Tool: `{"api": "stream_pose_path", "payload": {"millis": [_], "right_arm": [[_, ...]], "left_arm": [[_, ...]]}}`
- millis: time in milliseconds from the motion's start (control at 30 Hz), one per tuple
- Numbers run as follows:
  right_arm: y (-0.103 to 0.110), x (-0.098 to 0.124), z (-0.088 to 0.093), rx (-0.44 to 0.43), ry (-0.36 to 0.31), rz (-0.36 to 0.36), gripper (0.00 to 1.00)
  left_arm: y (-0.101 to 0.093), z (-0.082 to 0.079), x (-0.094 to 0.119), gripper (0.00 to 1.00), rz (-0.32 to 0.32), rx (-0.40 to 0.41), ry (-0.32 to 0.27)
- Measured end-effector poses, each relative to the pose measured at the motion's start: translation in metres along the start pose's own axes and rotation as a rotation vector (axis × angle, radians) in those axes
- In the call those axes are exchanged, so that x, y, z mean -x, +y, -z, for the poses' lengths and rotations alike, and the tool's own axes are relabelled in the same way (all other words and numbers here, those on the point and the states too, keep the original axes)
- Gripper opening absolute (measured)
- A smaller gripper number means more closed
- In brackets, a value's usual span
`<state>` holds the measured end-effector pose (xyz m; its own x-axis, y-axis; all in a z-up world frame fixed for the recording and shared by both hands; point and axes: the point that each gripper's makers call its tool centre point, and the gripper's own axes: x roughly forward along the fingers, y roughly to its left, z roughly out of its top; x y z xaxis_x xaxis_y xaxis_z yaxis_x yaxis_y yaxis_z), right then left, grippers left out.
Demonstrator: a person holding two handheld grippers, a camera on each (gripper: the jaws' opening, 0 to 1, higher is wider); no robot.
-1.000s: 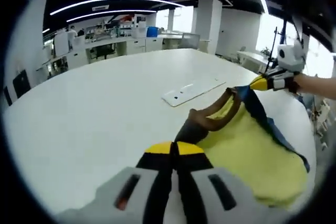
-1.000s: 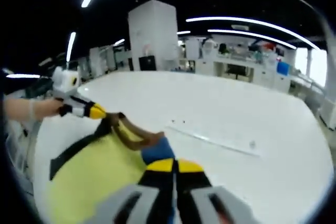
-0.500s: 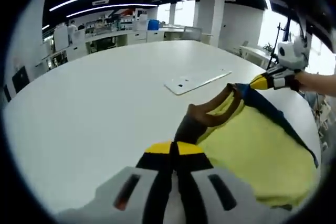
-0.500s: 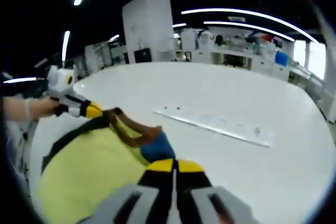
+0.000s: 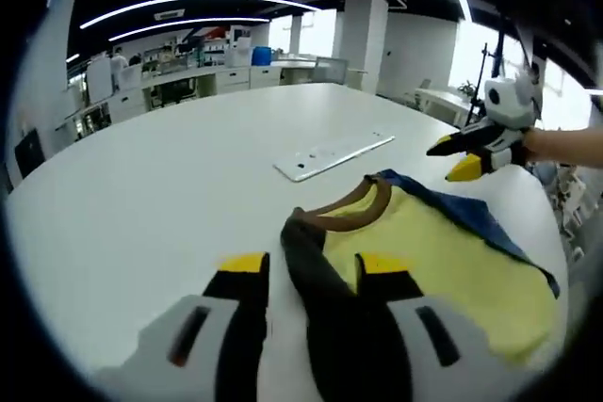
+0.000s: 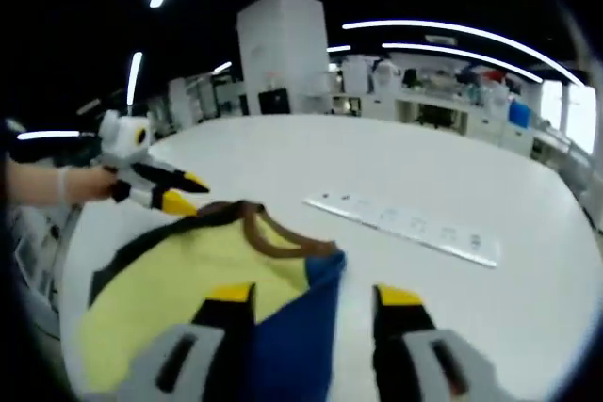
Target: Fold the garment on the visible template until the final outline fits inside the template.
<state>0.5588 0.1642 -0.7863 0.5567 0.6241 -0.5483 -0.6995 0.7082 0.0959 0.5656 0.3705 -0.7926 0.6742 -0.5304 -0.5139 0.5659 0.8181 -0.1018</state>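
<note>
Garment (image 5: 443, 270) lies on the white table (image 5: 141, 195) in the lower right of the left gripper view: a yellow body with a brown collar band, a blue strip along its far edge and a dark shoulder strip that runs down between the view's own jaws. Left gripper (image 5: 306, 275) rises from the bottom centre with its yellow-tipped jaws spread apart, released; the dark strip lies in the gap and I cannot tell whether either jaw touches it. Right gripper (image 5: 450, 159) enters at the right edge of this view, held by a hand (image 5: 565, 146), its yellow tips parted and hanging just above the blue edge, not gripping it. Beyond the collar, near the centre of the frame, a flat pale template (image 5: 330, 153) with small holes lies on the table, apart from the cloth

In the right gripper view the garment (image 6: 179, 280) fills the lower left, with its blue shoulder section running down between the view's own spread jaws. That gripper (image 6: 316, 297) is released. At the left edge the left gripper (image 6: 184, 191) shows with jaws parted just beside the collar. The template (image 6: 405, 228) lies right of centre, well clear of the cloth
</note>
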Motion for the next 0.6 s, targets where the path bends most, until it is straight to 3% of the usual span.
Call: {"api": "stream_pose_path", "payload": {"millis": [67,333,600], "right_arm": [[0.0,0.001,0.004,0.032,0.015,-0.009,0.6],[0.032,0.024,0.015,0.06,0.031,-0.055,0.92],[0.047,0.045,0.016,0.071,0.033,-0.046,0.98]], "left_arm": [[-0.009,-0.002,0.007,0.6,0.016,-0.018,-0.012],[-0.033,0.004,0.038,0.91,0.056,-0.009,-0.017],[-0.05,0.012,0.067,0.99,0.061,-0.022,0.005]]}}
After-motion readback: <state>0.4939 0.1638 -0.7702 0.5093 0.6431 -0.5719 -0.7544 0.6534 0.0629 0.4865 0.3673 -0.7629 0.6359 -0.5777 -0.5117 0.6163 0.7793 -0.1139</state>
